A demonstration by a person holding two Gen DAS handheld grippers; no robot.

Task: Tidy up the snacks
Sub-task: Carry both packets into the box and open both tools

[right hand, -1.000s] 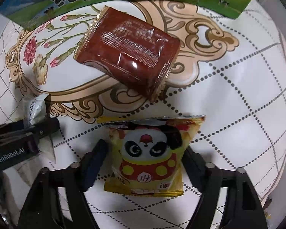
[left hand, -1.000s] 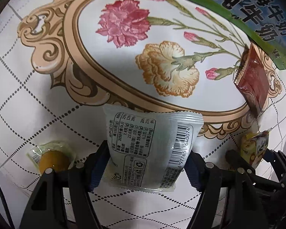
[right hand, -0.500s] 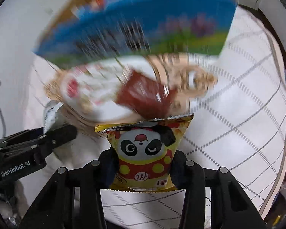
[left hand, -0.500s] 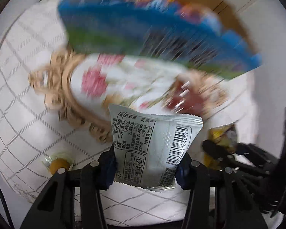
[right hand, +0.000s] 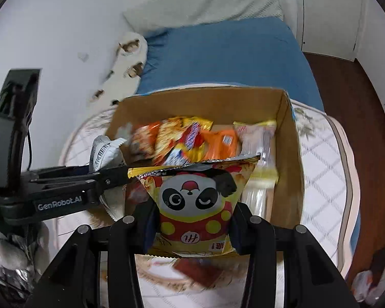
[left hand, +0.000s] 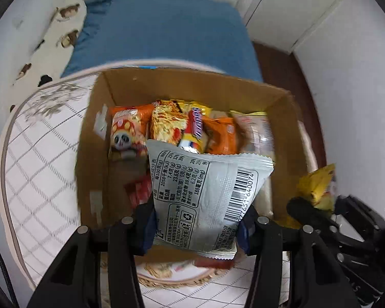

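Left wrist view: your left tongs [left hand: 196, 227] pinch a silver-white snack packet [left hand: 208, 195] by its lower sides and hold it over the open cardboard box [left hand: 89, 154], which stands on the patterned bench [left hand: 38, 169]. Right wrist view: your right tongs [right hand: 192, 229] pinch a yellow panda packet [right hand: 195, 202] the same way, above the box's near edge. In both pairs the pads press into the wrapper.

Step in hand — the carry to the box, with both packets poised for release; judged from this, the pick-up is done and the drop is not. The next move calls for bringing each packet clear over the rim, above the loose snacks [left hand: 182, 128] already inside, then spreading the tongs one after the other so the two do not collide.

Hard to make out — the box floor near you is hidden behind both packets. A dark red wrapper [right hand: 197, 269] lies on the bench below, blurred and partly covered. The box's right wall is smeared by motion.
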